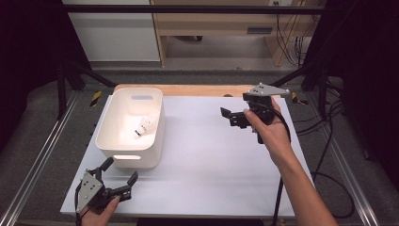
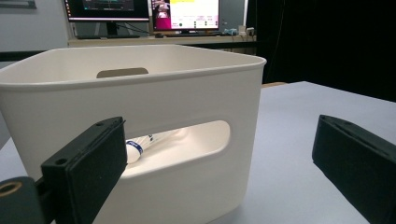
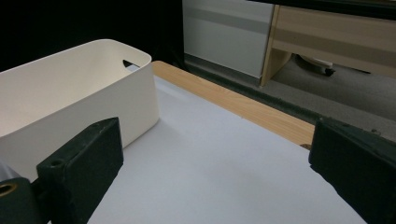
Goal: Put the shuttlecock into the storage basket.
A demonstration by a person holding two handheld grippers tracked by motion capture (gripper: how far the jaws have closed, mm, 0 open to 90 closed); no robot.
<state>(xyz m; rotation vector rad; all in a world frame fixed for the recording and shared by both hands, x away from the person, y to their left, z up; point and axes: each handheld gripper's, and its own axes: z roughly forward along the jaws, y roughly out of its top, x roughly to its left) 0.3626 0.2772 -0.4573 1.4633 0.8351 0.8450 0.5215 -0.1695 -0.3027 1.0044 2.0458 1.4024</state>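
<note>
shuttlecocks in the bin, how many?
1. A single shuttlecock lies on the floor of the white bin, toward its right wall; the left gripper view shows it through the handle slot. The near wall hides part of the floor, so another could sit there.

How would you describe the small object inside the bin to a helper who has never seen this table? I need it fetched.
On the white table, find the white plastic bin at the left. On its floor lies a shuttlecock, also visible through the bin's handle slot in the left gripper view. It is the bin's sole content: white feathers, with a dark band at its rounded tip.
</note>
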